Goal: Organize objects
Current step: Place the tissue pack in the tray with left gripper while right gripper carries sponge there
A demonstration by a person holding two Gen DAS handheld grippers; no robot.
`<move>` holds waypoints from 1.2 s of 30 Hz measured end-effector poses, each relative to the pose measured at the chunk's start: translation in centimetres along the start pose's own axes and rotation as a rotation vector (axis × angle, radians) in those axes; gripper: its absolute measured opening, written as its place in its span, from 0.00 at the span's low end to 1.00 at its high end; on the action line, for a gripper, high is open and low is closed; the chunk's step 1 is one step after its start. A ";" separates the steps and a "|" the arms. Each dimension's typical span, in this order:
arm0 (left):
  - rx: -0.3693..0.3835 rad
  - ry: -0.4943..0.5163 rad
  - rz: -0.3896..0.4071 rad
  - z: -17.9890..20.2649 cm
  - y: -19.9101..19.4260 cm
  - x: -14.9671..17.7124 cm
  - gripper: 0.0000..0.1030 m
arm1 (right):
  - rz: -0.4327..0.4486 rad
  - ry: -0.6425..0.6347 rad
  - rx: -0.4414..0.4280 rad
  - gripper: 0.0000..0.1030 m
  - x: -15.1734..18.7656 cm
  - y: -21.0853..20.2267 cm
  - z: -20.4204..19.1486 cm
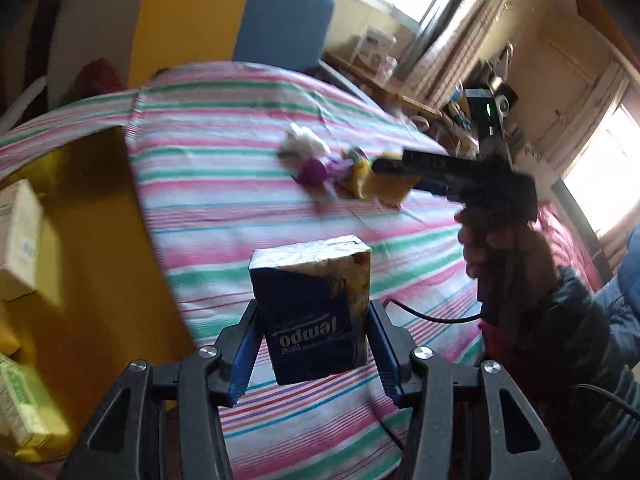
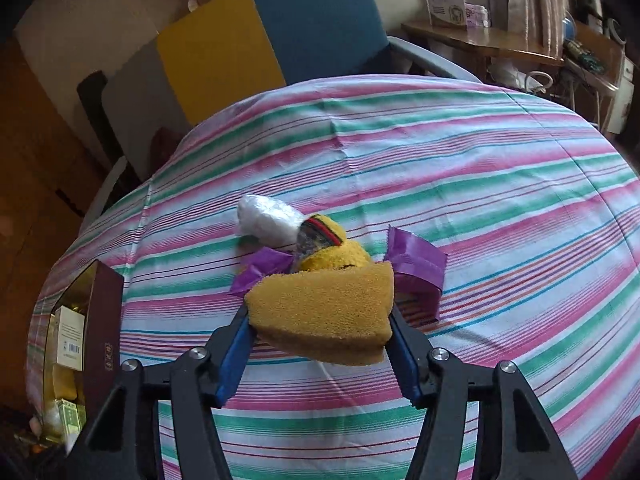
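My left gripper [image 1: 312,332] is shut on a dark blue Tempo tissue pack [image 1: 310,312] and holds it above the striped cloth. My right gripper [image 2: 320,324] is shut on a yellow sponge [image 2: 324,314]; the sponge also shows in the left wrist view [image 1: 390,188], at the right gripper's tips. Behind the sponge lie a yellow sock [image 2: 332,248], a purple wrapper [image 2: 416,264] and a white plastic bundle [image 2: 268,220] on the cloth. The same pile shows blurred in the left wrist view [image 1: 316,160].
A box with a yellow inside [image 1: 80,248] stands at the left table edge and holds white cartons [image 1: 18,240]; it also shows in the right wrist view [image 2: 104,320]. A yellow-and-blue chair [image 2: 280,28] stands behind the striped table [image 2: 480,160]. A cluttered desk [image 2: 480,40] is far right.
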State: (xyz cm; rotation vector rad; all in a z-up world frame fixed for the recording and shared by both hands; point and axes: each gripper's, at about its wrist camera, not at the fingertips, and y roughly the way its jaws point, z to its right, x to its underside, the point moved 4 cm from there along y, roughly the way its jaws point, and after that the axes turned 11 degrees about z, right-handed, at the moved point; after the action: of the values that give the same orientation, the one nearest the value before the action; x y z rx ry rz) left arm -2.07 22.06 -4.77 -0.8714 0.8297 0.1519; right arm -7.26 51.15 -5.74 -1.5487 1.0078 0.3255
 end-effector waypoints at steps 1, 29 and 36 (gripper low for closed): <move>-0.012 -0.012 0.018 -0.7 -0.9 -0.3 0.50 | 0.007 -0.013 -0.009 0.60 0.0 -0.1 -0.4; -0.416 -0.423 0.110 -22.1 -14.2 4.9 0.51 | -0.012 -0.276 -0.282 0.59 3.8 -4.8 -13.5; -0.439 -0.432 0.124 -22.5 -14.5 5.2 0.56 | -0.108 -0.447 -0.466 0.59 8.4 -6.2 -24.9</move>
State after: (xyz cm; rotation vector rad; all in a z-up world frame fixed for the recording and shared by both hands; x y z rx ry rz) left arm -5.24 -4.86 -7.59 -1.1444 0.4461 0.6270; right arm -5.84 24.62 -0.97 -1.8253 0.5128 0.8341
